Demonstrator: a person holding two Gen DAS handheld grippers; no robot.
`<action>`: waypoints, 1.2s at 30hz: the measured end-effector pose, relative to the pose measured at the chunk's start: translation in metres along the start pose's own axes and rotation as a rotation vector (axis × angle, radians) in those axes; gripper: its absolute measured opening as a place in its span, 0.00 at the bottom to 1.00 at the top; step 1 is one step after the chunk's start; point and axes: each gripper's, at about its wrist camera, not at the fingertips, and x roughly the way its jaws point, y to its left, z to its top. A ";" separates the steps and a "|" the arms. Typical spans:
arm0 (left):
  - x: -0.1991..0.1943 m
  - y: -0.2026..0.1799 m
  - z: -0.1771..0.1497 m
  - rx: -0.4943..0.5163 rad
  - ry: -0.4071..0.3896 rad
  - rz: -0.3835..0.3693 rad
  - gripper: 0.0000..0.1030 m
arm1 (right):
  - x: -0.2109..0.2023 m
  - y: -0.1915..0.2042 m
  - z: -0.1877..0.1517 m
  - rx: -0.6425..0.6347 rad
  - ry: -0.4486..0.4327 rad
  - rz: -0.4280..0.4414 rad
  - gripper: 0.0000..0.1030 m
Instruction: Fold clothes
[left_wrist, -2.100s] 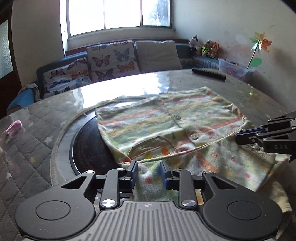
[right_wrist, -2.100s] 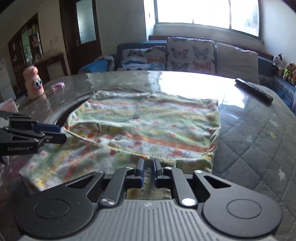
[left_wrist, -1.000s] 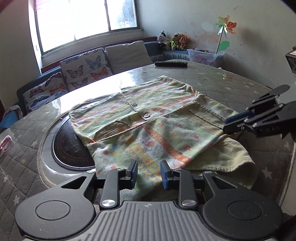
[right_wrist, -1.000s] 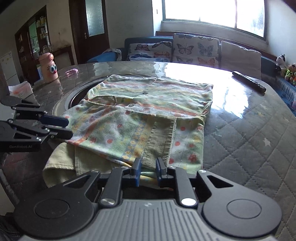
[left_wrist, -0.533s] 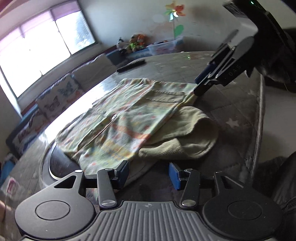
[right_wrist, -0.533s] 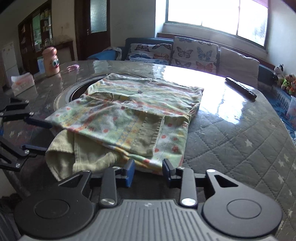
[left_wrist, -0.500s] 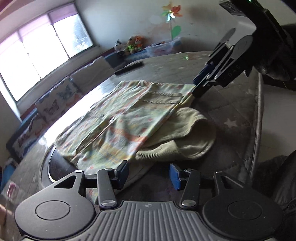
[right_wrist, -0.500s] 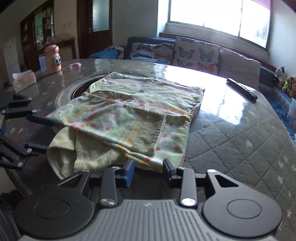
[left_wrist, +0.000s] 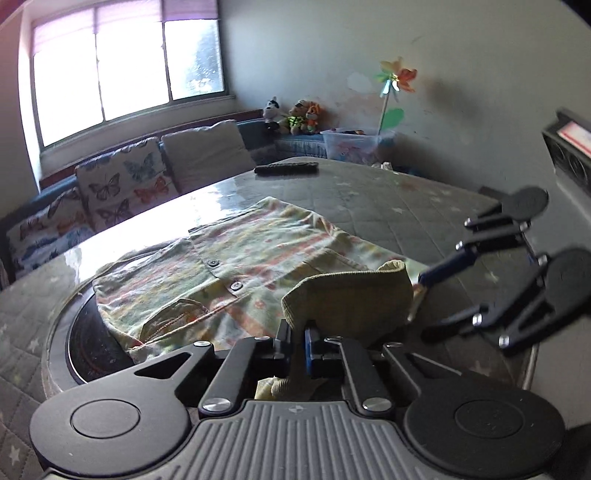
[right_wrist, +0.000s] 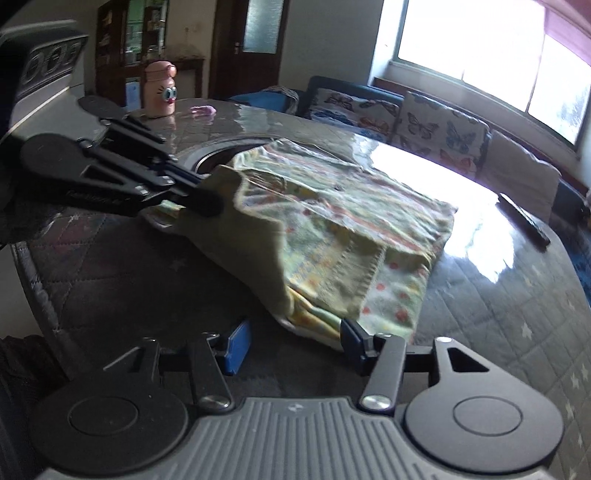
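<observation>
My left tongs (left_wrist: 297, 338) now clenched on lifted green hem (left_wrist: 351, 295); right tongs (right_wrist: 291, 341) released wide. One-sided pull may drag shirt (right_wrist: 332, 206) askew.

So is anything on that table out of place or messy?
Mostly the garment: its near corner is bunched and lifted off the table, pinched in the left tool. It also partly overhangs the round dark recess. The right tool is open.
</observation>
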 end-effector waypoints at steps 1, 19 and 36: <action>0.002 0.003 0.001 -0.016 0.005 -0.003 0.07 | 0.005 0.001 0.004 -0.002 -0.010 0.014 0.53; -0.027 0.007 -0.042 0.180 0.062 0.128 0.49 | 0.030 -0.023 0.050 0.156 -0.080 0.132 0.14; -0.062 0.010 -0.039 0.225 0.005 0.168 0.07 | -0.008 -0.019 0.052 0.186 -0.168 0.131 0.07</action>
